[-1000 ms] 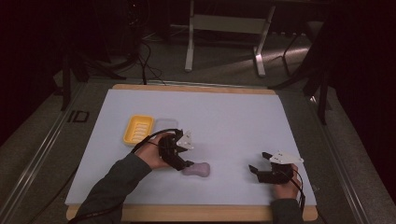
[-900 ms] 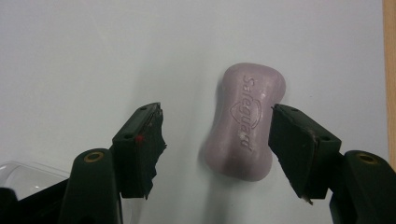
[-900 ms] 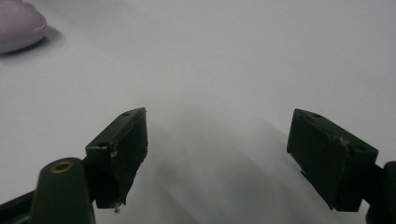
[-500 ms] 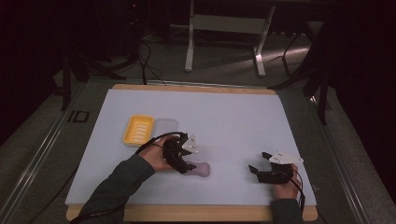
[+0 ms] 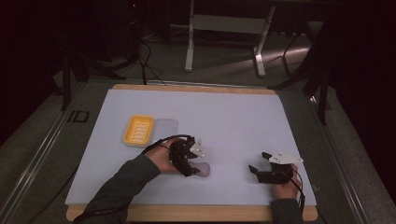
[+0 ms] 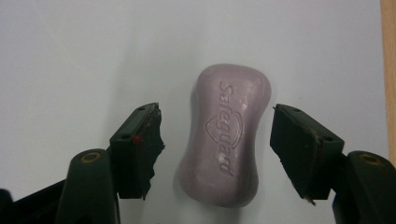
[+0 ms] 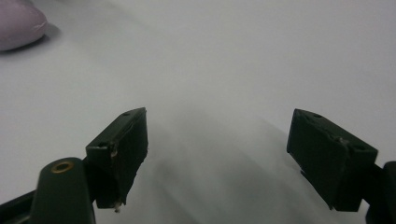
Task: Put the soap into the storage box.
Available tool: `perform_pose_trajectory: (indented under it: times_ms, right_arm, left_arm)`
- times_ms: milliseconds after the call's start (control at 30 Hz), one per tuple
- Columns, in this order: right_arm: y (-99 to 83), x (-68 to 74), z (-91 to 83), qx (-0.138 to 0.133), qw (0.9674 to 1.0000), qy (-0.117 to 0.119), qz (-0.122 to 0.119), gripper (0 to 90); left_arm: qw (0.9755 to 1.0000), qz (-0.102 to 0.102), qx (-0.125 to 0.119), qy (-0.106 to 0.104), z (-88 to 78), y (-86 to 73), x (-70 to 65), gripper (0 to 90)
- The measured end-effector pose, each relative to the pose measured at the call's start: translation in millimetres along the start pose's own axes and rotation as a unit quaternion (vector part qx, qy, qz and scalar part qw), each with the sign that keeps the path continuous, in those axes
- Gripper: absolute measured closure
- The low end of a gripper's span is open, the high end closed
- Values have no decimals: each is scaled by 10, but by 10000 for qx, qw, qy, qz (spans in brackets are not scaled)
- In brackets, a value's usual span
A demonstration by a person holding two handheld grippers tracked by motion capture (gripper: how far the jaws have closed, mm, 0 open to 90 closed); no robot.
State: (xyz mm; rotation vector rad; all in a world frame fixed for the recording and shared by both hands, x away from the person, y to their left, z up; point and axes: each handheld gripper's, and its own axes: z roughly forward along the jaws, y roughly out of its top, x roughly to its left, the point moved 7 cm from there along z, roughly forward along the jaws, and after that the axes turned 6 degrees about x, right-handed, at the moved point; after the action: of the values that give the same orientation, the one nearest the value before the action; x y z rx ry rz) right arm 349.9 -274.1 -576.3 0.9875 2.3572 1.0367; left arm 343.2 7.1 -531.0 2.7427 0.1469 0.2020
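A lilac bar of soap (image 6: 224, 135) stamped with a brand name lies flat on the white table sheet (image 5: 224, 121). My left gripper (image 6: 217, 116) hangs right over it with one jaw on each side of the bar. Its jaws have just been opening, and neither pad touches the soap. In the high view the left gripper (image 5: 195, 169) sits at the soap (image 5: 206, 170), front centre of the table. My right gripper (image 5: 258, 162) rests open low over the sheet at the front right, with nothing between its jaws. In the right gripper view (image 7: 217, 116), the soap (image 7: 18, 23) is far off at the upper left.
A yellow ribbed soap dish (image 5: 138, 130) and a clear lid (image 5: 166, 128) lie side by side behind and left of the left hand. The table's wooden front edge (image 5: 187, 212) runs close to both forearms. A metal stand (image 5: 224, 28) rises on the floor beyond the table.
The left hand has moved right and slightly down, bringing its gripper over the soap. The right hand has stayed put.
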Motion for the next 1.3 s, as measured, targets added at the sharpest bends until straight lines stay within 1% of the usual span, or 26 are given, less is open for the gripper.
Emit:
perform_pose_trajectory:
  times_ms: [100, 133, 300, 567, 633, 833, 967, 1167, 1233, 1300]
  right_arm:
    - [0, 1, 1, 2, 10000, 3, 2, 201]
    - [0, 1, 1, 6, 10000, 1, 4, 201]
    - [-1, 1, 2, 19, 10000, 1, -6, 201]
    - [-2, 0, 4, 23, 10000, 3, 1, 201]
    - [-1, 0, 5, 25, 10000, 2, -2, 201]
    - [-1, 2, 5, 27, 10000, 3, -1, 201]
    - [-1, 1, 6, 29, 10000, 4, -4, 202]
    - [-2, 2, 10, 43, 10000, 3, -8, 202]
    - [-2, 1, 10, 44, 10000, 4, -4, 202]
    - [-2, 1, 10, 45, 10000, 5, -4, 202]
  left_arm:
    - [10000, -19, 37, -41, 37, -1, -15, 333]
    - [10000, 24, 81, -42, 44, -5, -13, 332]
    - [9999, 40, 133, -99, 88, 11, -32, 331]
    - [9993, 141, 294, -166, 164, 29, -45, 331]
    - [9989, 208, 396, -168, 198, 39, -58, 331]
    - [9976, 323, 593, -178, 263, 41, -86, 332]
    - [9968, 354, 686, -182, 305, 34, -92, 334]
    - [9961, 341, 778, -221, 369, 32, -86, 334]
    - [9960, 326, 796, -257, 387, 37, -82, 343]
    - [9953, 315, 850, -332, 398, 39, -84, 374]
